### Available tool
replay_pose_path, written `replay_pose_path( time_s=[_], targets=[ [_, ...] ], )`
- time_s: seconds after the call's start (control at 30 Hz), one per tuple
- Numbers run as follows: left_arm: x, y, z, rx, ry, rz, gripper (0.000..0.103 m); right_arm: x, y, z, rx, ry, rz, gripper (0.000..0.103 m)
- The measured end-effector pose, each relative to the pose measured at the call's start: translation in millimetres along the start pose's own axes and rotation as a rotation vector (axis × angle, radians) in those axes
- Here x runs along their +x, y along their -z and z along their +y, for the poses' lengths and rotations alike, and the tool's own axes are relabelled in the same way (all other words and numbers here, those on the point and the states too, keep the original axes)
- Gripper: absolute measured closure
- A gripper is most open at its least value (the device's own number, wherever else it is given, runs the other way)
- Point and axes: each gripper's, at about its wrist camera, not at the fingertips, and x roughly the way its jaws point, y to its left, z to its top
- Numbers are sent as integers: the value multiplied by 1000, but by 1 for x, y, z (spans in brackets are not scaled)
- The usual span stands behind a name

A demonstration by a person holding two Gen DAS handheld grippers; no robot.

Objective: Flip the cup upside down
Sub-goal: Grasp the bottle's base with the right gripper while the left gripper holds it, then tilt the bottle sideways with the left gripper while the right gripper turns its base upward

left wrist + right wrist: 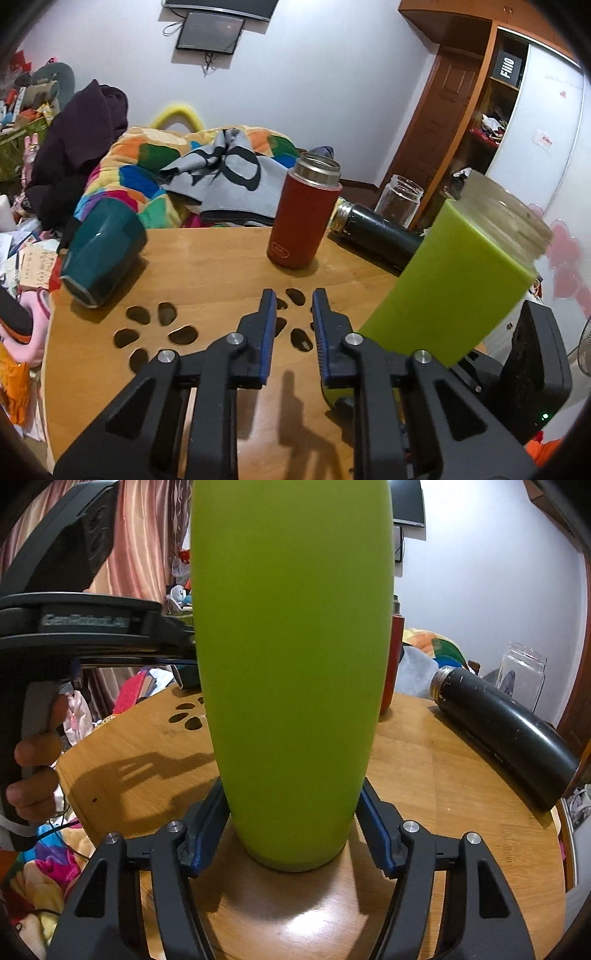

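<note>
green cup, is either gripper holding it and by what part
The right gripper grips the tall lime-green cup around its lower body, near the base. The left gripper holds nothing.

Round wooden table (207,266) with dark oval cutouts (168,314). On it: 1 upright red metal flask (301,218), open at the top; 1 black metal bottle (502,734) lying on its side; 1 clear glass jar (399,199), possibly beyond the edge; 1 overturned teal faceted cup (101,251). Behind: multicoloured quilt (147,166).
</note>
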Motion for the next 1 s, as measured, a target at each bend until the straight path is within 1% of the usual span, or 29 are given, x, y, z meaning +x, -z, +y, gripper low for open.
replay_pose_path(
  time_s=[0.03,0.2,0.27,0.37,0.5,0.53,0.6,0.63,0.73,0.8,0.9,1.0],
  targets=[
    [3,-1,-1,5,15,2,84,0,0,0,-5,1,4,41],
    [6,-3,-9,30,43,5,84,-5,1,-1,-30,-11,24,41],
    [6,-1,-10,31,62,8,87,-8,1,-2,-42,-16,31,41],
    [5,0,-9,29,81,11,87,-13,1,-5,-47,-56,41,41],
    [5,2,-9,43,91,21,87,-20,1,-7,-80,-53,32,41],
    [4,3,-10,49,94,23,91,-23,1,-7,-87,-58,28,41],
    [5,5,-11,70,44,24,92,-28,3,-4,-88,-76,21,41],
    [6,6,-10,70,37,29,93,-30,3,-4,-90,-84,16,41],
    [15,8,-1,27,38,69,98,-34,5,3,-108,-75,4,41],
    [19,10,4,10,11,88,100,-35,5,4,-117,-74,-4,41],
    [25,14,10,-13,-18,116,100,-38,5,6,-115,-85,-9,41],
    [29,18,15,-26,-46,137,101,-32,2,2,-110,-85,-12,41]
  ],
)
